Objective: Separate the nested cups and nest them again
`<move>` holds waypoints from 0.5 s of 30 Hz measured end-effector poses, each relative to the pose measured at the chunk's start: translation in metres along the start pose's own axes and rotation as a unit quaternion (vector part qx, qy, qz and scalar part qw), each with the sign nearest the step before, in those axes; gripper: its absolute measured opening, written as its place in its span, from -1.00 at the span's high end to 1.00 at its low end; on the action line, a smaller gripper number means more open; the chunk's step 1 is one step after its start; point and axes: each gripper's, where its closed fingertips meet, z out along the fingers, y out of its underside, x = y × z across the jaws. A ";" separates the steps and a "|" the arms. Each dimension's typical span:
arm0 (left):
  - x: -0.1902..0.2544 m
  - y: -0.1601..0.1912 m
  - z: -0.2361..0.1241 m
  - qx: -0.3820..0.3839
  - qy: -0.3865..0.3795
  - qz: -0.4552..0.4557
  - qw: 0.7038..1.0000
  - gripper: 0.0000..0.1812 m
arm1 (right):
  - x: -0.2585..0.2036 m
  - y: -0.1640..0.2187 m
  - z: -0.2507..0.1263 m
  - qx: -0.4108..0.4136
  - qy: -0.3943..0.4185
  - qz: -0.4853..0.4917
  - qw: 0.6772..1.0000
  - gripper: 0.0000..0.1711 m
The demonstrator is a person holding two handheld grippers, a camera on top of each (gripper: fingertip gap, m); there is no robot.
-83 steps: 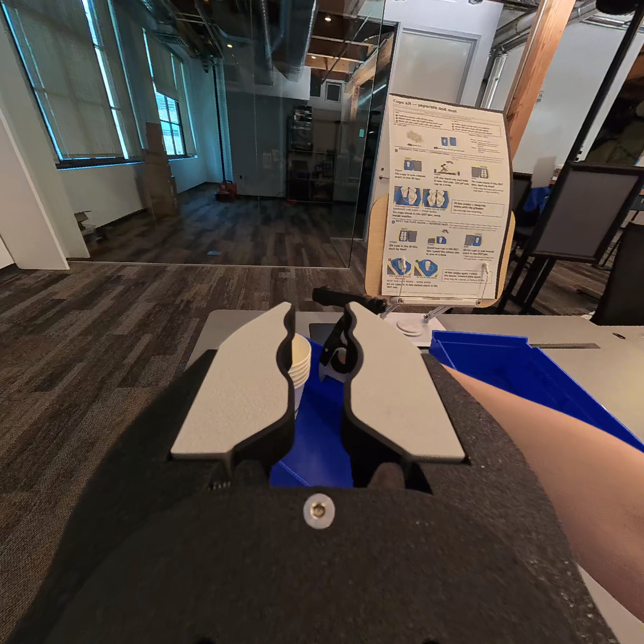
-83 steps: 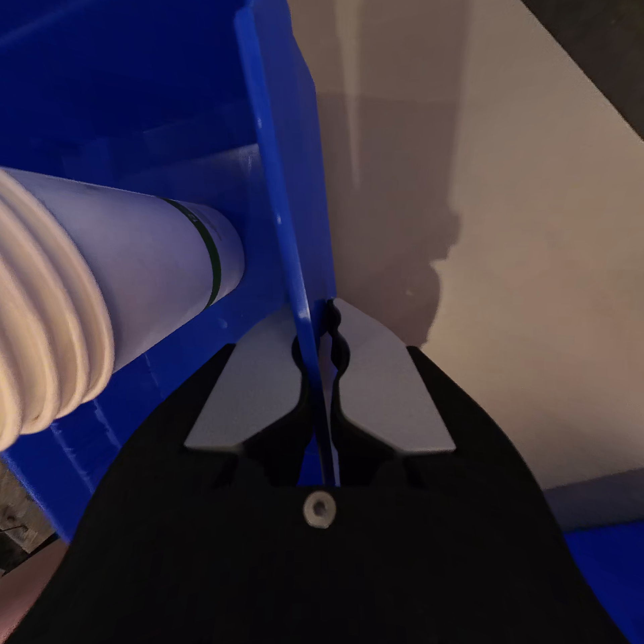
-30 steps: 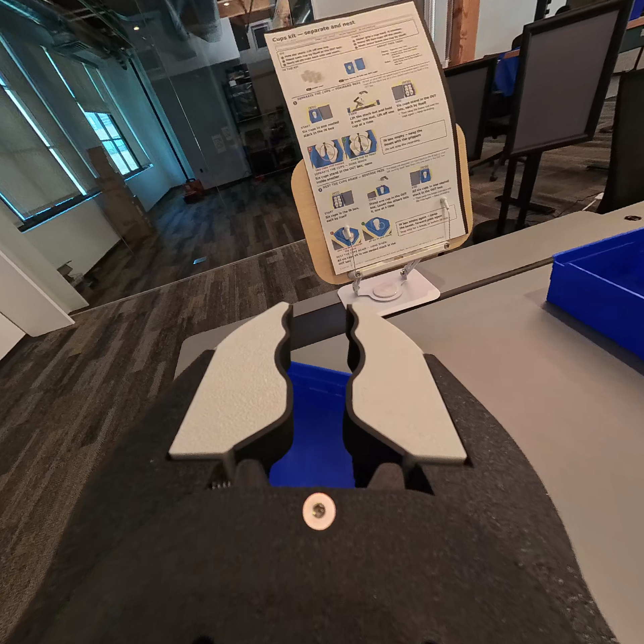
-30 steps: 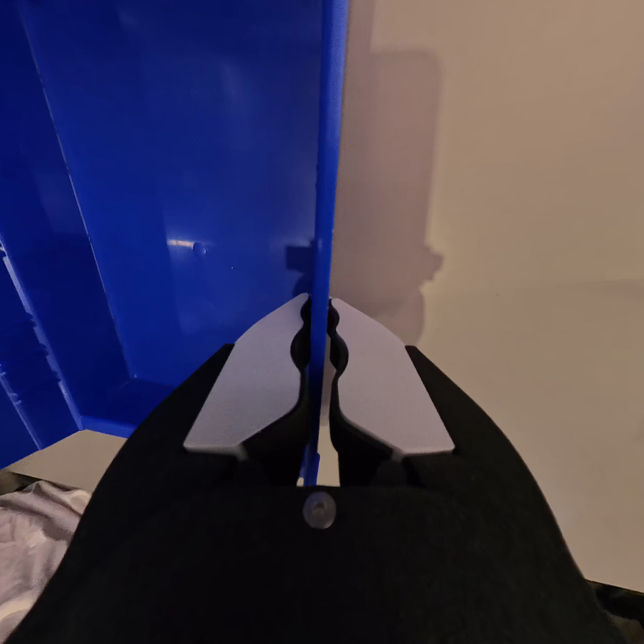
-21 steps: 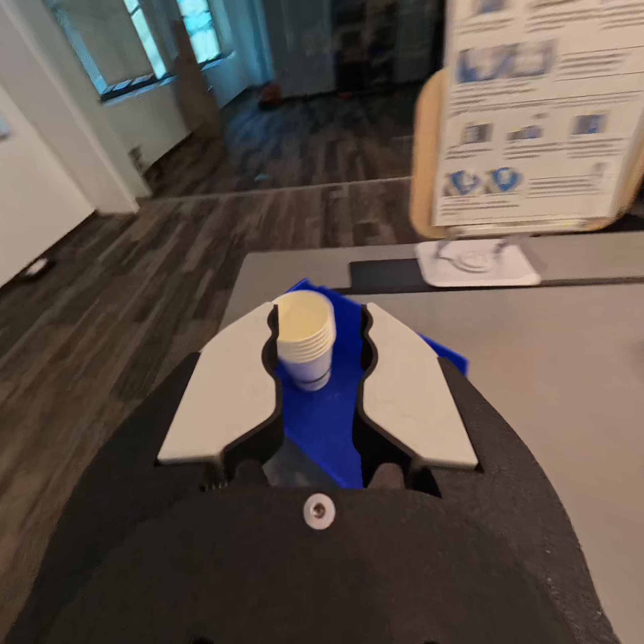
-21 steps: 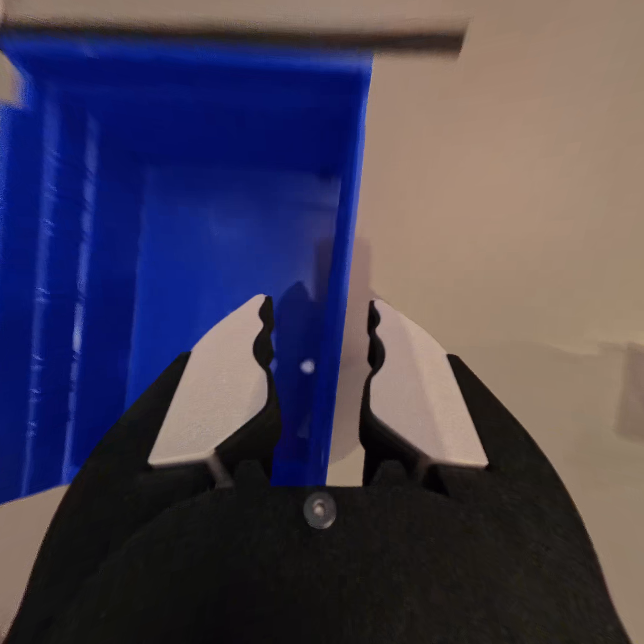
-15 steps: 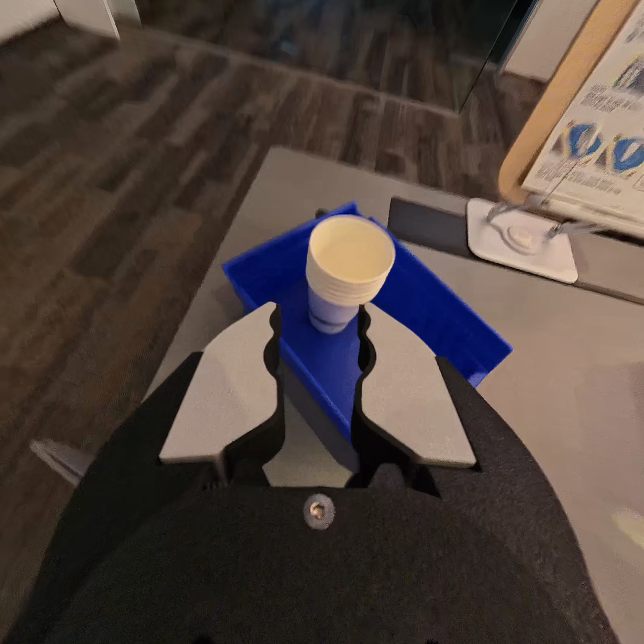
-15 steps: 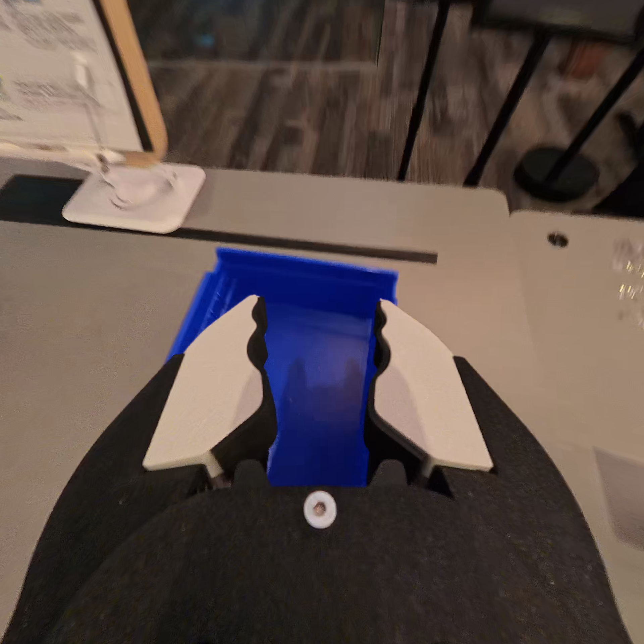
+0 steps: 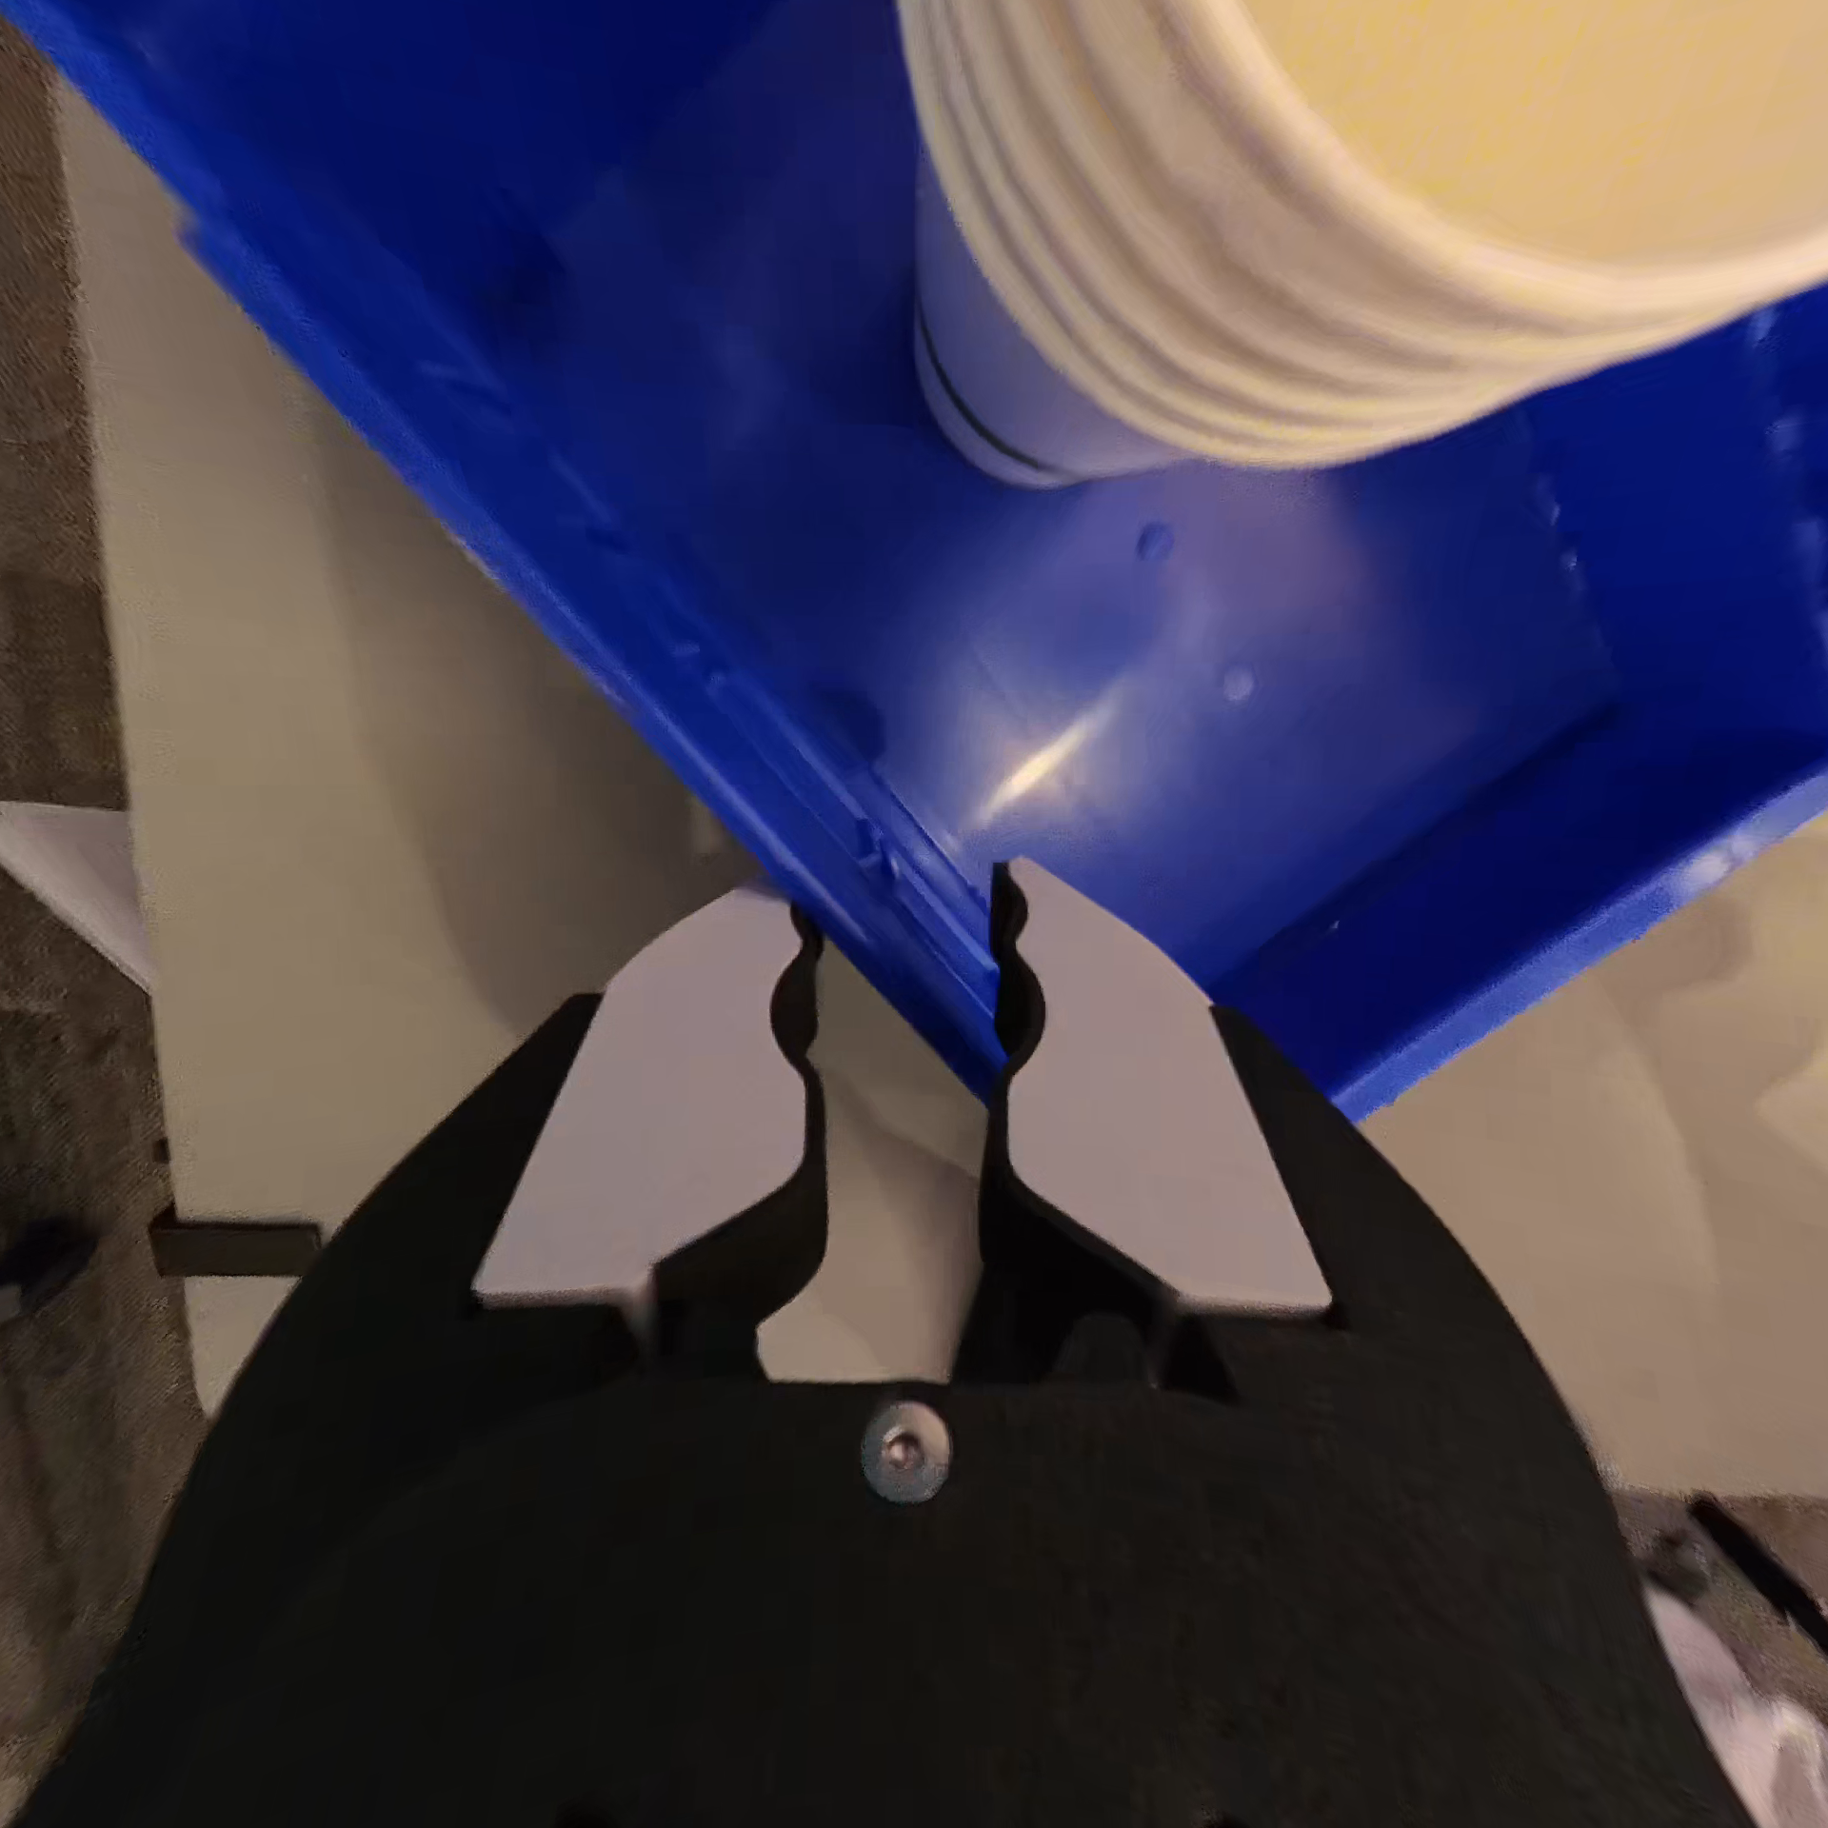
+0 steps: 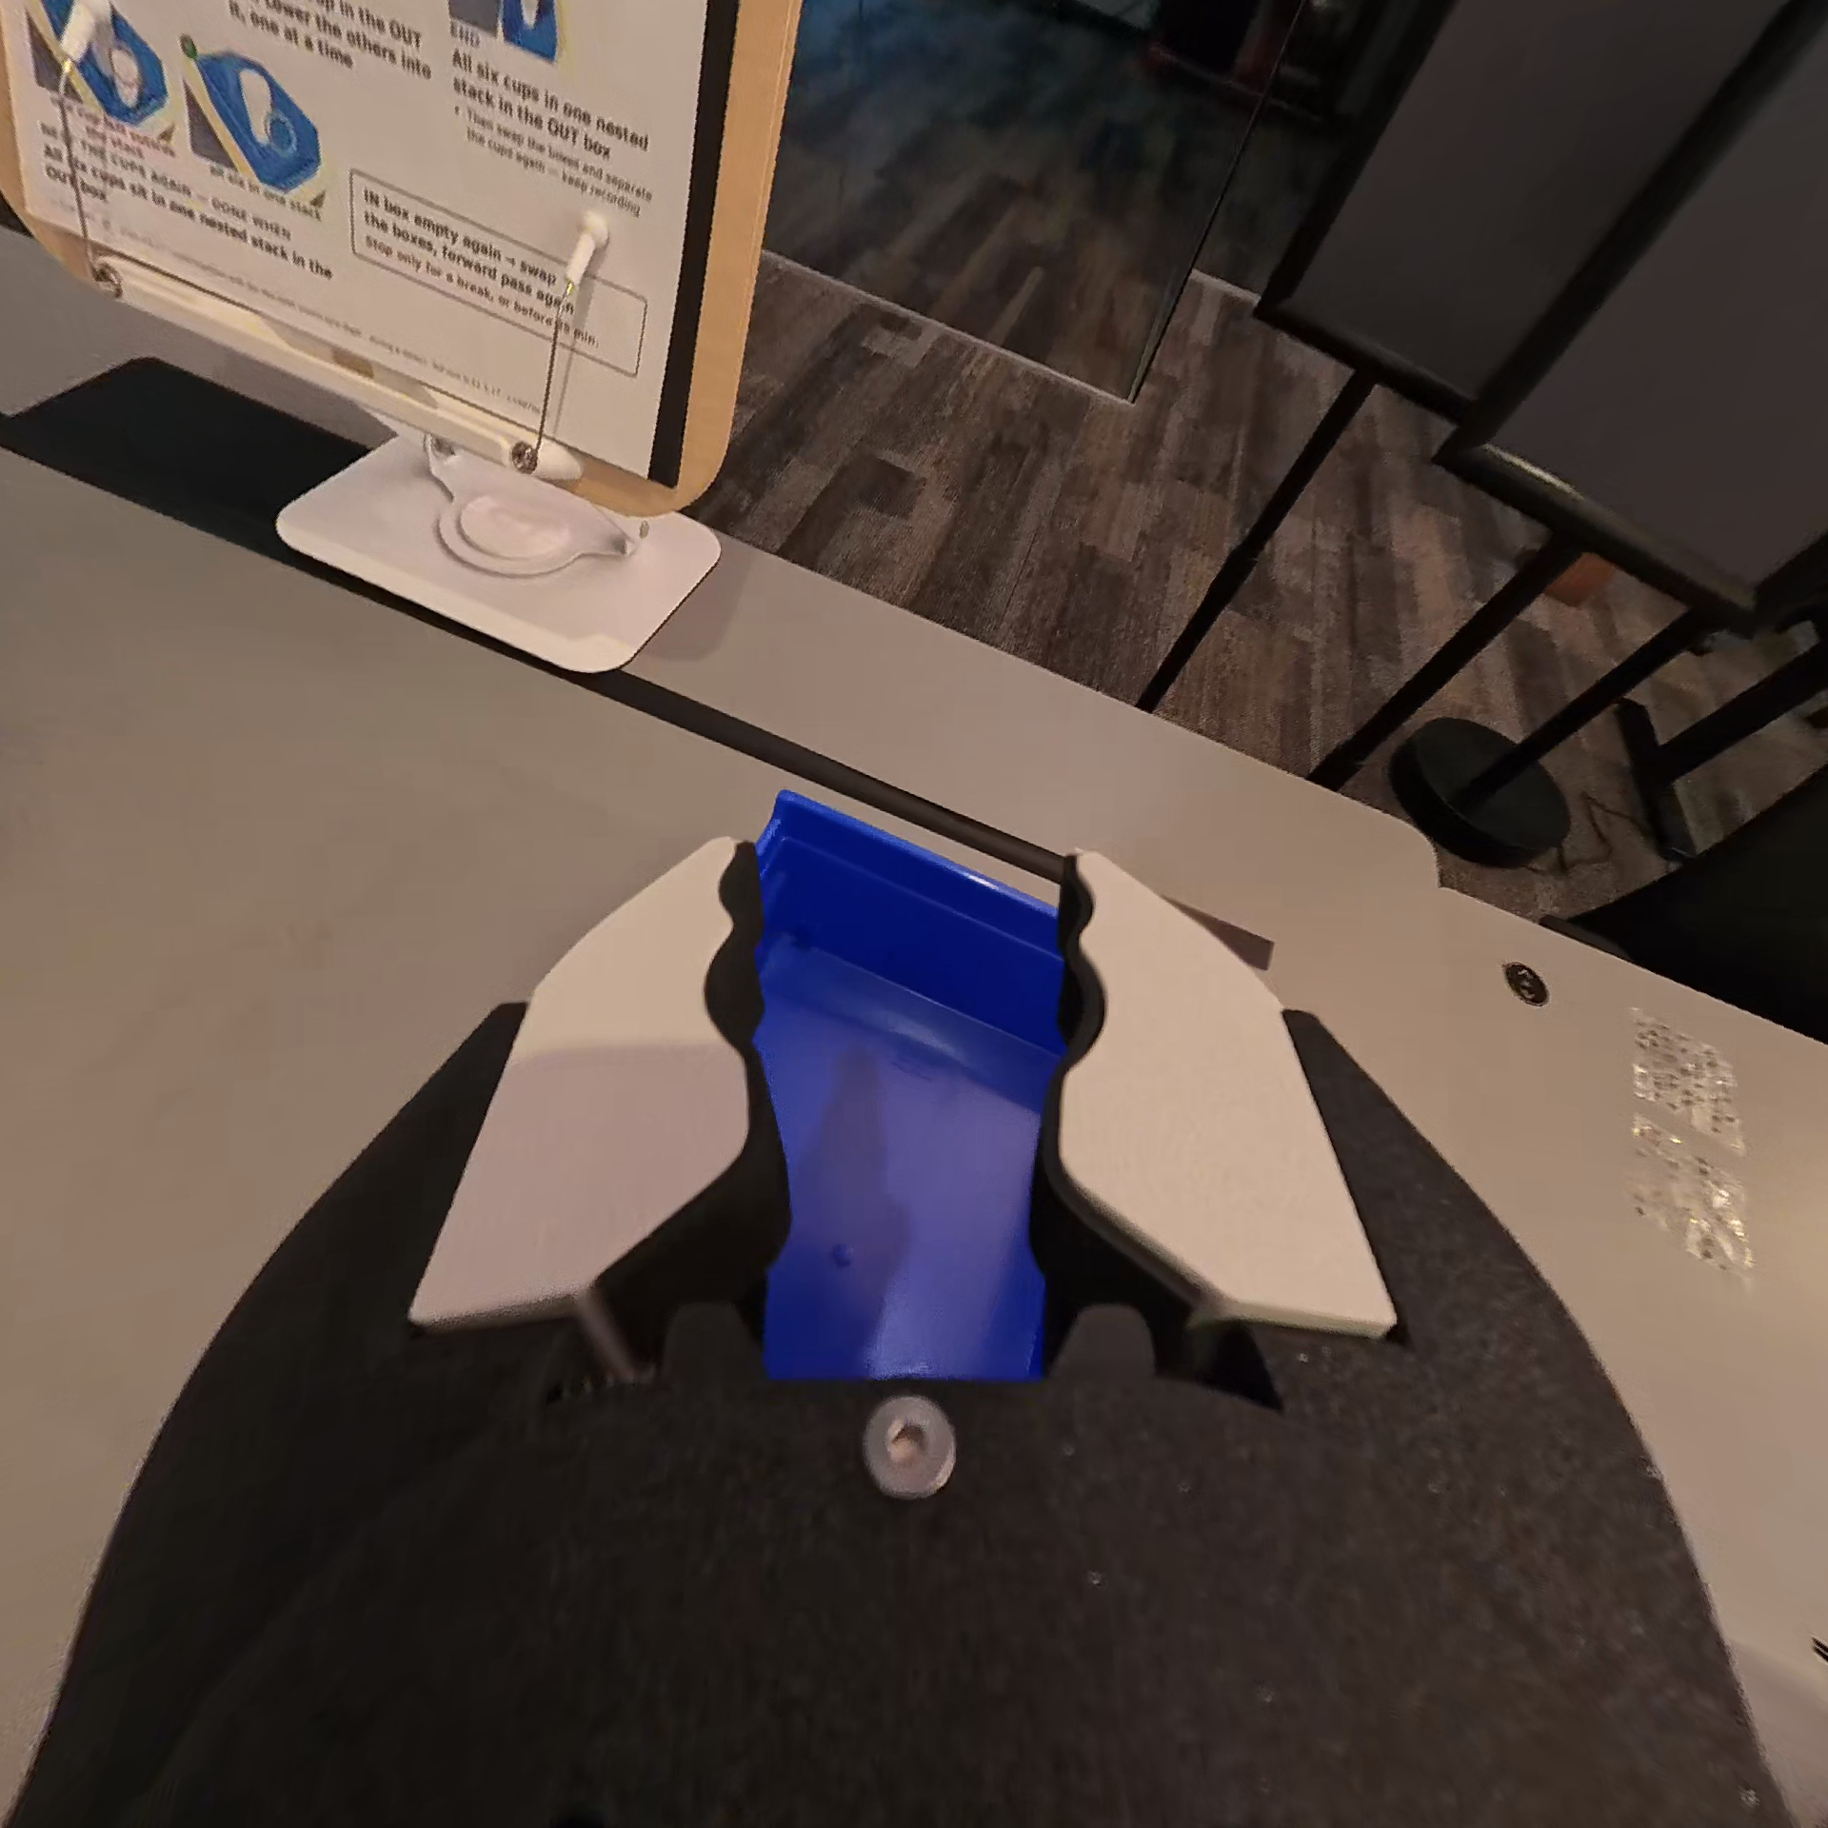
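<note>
A stack of nested white paper cups (image 9: pixel 1236 326) stands in a blue bin (image 9: pixel 1187 692), close up at the top right of the left wrist view. My left gripper (image 9: pixel 900 895) is open and low over the bin's near corner. The bin's side wall runs slanting between its fingers. The right finger (image 9: pixel 1138 1088) lies against the wall and the left finger is outside the bin. My right gripper (image 10: pixel 905 861) is open and empty above a second blue bin (image 10: pixel 910 1138). What shows of that bin between the fingers holds nothing.
Both bins sit on a grey table (image 10: pixel 247 841). An instruction sheet (image 10: pixel 445 178) on a white stand (image 10: pixel 495 534) is at the table's far edge. Black floor stands (image 10: pixel 1484 791) are beyond the table on the right.
My left gripper has dropped from high above the table to the corner of the bin with the cups. My right gripper let go of the other bin's wall, opened wide and pulled back above it.
</note>
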 end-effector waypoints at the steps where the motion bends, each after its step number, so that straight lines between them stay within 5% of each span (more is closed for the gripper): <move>1: 0.001 0.001 0.001 -0.007 0.002 0.001 1.000 0.61 | -0.001 0.002 0.002 -0.005 -0.006 0.002 1.000 0.34; 15: 0.020 -0.028 0.004 0.000 0.017 0.108 0.994 0.86 | -0.015 0.005 0.005 -0.018 -0.020 -0.022 0.999 0.36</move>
